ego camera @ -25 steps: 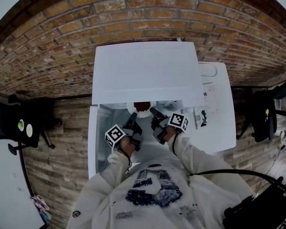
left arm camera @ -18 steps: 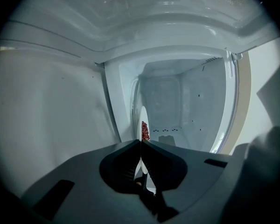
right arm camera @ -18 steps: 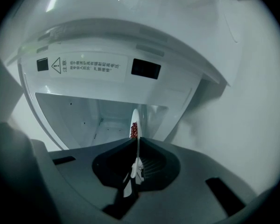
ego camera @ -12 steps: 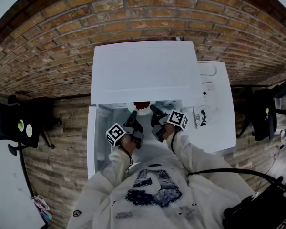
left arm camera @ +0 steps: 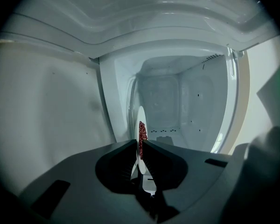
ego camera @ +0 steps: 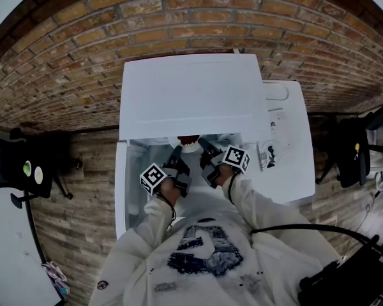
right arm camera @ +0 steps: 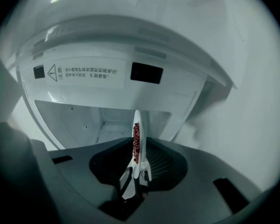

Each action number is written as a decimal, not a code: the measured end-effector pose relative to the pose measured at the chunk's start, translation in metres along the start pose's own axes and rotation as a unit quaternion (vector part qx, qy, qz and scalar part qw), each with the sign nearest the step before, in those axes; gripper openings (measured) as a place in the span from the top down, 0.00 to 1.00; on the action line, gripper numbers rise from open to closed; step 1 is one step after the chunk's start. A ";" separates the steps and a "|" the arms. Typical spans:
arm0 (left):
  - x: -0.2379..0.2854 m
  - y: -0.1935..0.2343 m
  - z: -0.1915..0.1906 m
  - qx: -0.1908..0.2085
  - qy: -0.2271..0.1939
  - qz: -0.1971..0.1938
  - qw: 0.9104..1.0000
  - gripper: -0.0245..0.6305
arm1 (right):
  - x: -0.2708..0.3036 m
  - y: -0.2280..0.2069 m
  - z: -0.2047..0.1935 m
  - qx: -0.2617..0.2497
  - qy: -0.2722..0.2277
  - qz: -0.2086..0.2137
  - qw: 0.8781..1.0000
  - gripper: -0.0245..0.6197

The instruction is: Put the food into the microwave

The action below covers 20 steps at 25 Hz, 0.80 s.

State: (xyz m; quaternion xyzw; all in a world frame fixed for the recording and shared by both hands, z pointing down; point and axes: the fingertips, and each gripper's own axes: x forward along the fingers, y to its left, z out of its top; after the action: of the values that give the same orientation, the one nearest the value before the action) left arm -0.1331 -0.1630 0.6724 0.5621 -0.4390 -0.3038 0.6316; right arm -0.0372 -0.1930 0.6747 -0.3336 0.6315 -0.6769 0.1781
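Both grippers pinch the plate [ego camera: 189,146] by its rim. Left gripper [left arm camera: 139,146] fingers are closed on it, and right gripper [right arm camera: 139,144] fingers are closed on the opposite side. Red food [left arm camera: 142,131] is on the plate at the mouth of the microwave [ego camera: 191,94], not set down yet.

Risk: these are thin rim grips, so an uneven push could tilt the plate and spill the food, or the far edge could clip the frame.

Head view hides the inside. Left gripper view shows the cavity [left arm camera: 177,101] back wall. Only right gripper view shows the warning label [right arm camera: 86,73].
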 end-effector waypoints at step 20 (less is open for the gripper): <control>-0.013 0.000 -0.028 -0.004 0.033 -0.015 0.999 0.81 | -0.022 -0.004 -0.021 0.017 0.007 0.007 1.000 0.80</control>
State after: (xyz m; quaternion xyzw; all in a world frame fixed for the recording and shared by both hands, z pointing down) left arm -0.1133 -0.1388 0.6701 0.5756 -0.4084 -0.2961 0.6436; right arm -0.0350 -0.1622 0.6740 -0.3214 0.6230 -0.6890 0.1838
